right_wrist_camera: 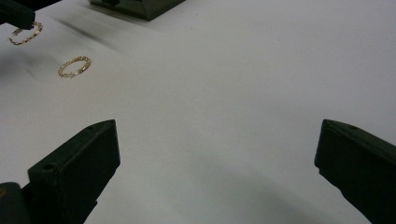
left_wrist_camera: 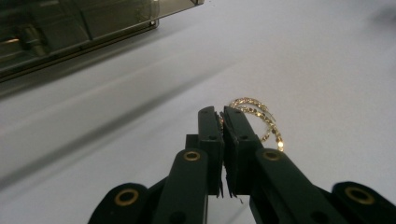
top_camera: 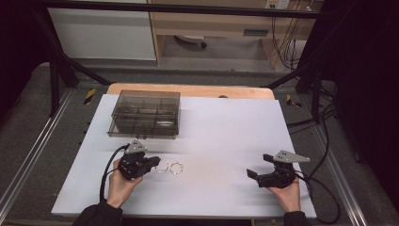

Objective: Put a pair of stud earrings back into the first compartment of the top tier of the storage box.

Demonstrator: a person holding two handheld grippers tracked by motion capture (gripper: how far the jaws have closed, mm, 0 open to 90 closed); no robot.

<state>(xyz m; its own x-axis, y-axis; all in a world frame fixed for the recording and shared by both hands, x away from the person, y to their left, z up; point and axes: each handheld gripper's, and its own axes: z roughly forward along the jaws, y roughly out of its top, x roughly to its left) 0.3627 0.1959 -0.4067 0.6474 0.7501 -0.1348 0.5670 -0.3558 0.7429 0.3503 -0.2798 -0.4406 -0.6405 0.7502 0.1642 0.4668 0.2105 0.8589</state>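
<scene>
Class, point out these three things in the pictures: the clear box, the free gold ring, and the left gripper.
Box (top_camera: 146, 113), high view, lid.
Free ring (top_camera: 176, 167), high view, rim.
Left gripper (left_wrist_camera: 222, 116), left gripper view, between fingertips.

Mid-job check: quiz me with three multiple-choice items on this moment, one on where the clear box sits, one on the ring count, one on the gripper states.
1. Where does the clear compartment box sit on the white table?
A. far left part
B. near right corner
C. between the grippers

2. How many gold rings lie on the table?
A. one
B. two
C. four

3. How do the grippers stand?
A. both open
B. left open, right shut
C. left shut on a ring, right open

Key:
1. A: the high view shows the box at the far left part, beyond the left gripper.
2. B: the nearer ring and the farther ring lie side by side.
3. C: in the left gripper view the jaws are closed with the nearer ring at their tips; the right gripper has jaws wide apart and nothing between them.
</scene>
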